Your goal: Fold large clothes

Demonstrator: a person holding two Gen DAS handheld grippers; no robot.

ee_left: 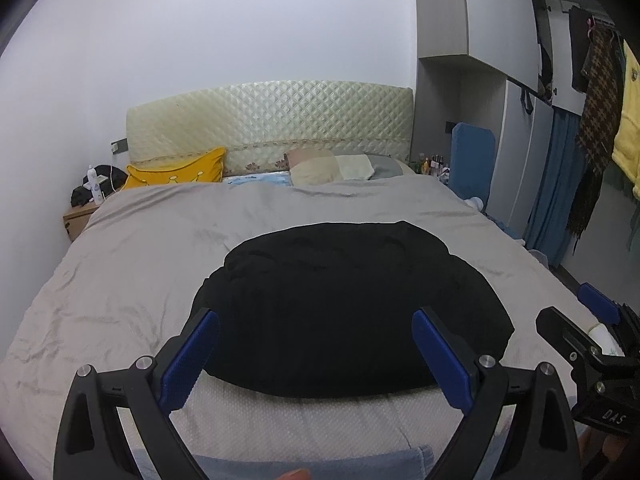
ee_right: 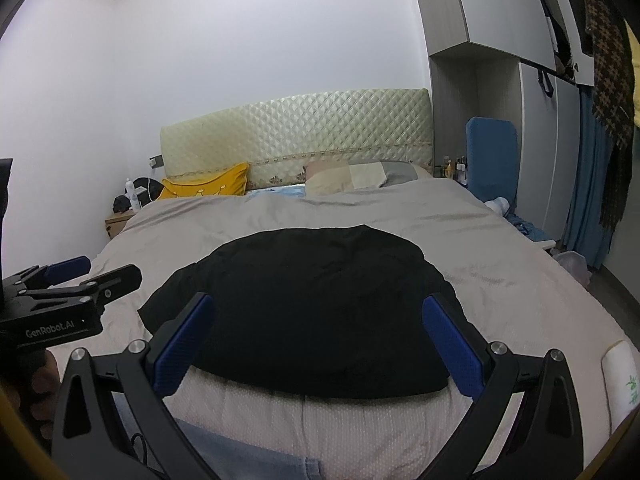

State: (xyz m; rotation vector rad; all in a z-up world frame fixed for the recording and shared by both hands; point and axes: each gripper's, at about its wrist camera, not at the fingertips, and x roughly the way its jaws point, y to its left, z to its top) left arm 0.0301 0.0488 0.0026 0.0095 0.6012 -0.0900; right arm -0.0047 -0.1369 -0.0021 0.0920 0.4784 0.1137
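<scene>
A black garment [ee_left: 344,304] lies in a folded, rounded heap on the grey bed cover [ee_left: 140,264], near the foot of the bed; it also shows in the right wrist view [ee_right: 312,304]. My left gripper [ee_left: 316,320] is open and empty, held above the near edge of the garment. My right gripper [ee_right: 318,308] is open and empty too, likewise above the near edge. The right gripper shows at the right edge of the left wrist view [ee_left: 600,320]. The left gripper shows at the left edge of the right wrist view [ee_right: 80,276].
Pillows, one yellow [ee_left: 176,172], lie against the quilted headboard [ee_left: 272,120]. A nightstand [ee_left: 78,218] with clutter stands at the left. Wardrobes and hanging clothes [ee_left: 600,120] fill the right side. A blue cloth [ee_left: 280,464] lies at the bed's near edge.
</scene>
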